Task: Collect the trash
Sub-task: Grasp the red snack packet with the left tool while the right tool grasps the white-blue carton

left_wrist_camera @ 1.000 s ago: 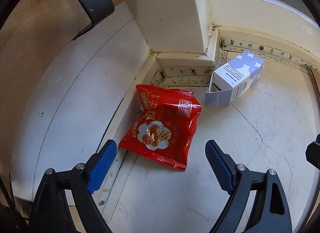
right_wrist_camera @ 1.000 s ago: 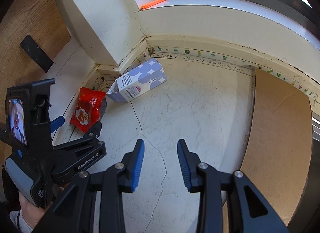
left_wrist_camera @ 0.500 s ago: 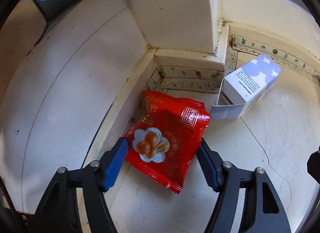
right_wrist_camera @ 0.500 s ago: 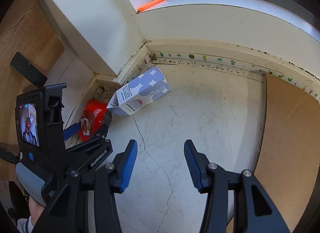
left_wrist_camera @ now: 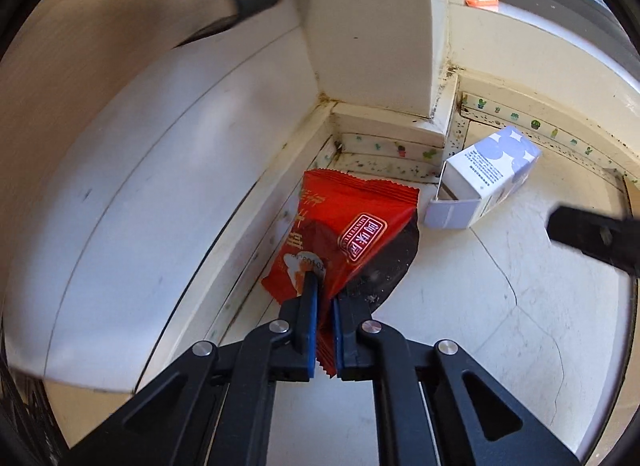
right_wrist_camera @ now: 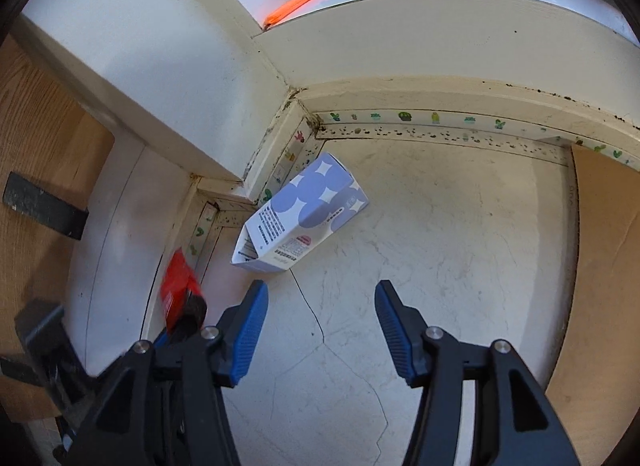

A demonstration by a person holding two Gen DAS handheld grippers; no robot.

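A red snack packet (left_wrist_camera: 348, 225) stands pinched upright off the floor near the corner. My left gripper (left_wrist_camera: 324, 298) is shut on its lower edge, blue pads pressing both sides. From the right wrist view the same red packet (right_wrist_camera: 178, 286) shows at the lower left, held by the left gripper's black fingers. A white and lilac milk carton (right_wrist_camera: 300, 217) lies on its side on the pale floor, its open end toward me; the carton (left_wrist_camera: 484, 177) also shows right of the packet. My right gripper (right_wrist_camera: 318, 310) hovers just short of the carton, its jaws opening, nothing between them.
A white pillar base (right_wrist_camera: 224, 145) and skirting with cactus-print tape (right_wrist_camera: 408, 117) close off the corner. An orange clip (right_wrist_camera: 294, 9) lies on the window ledge. A brown cardboard sheet (right_wrist_camera: 600, 266) covers the floor at right. Wooden furniture (right_wrist_camera: 36, 153) stands at left.
My left gripper closed from wide open onto the red packet and raised it on edge. My right gripper moved closer to the carton and its jaws spread wider.
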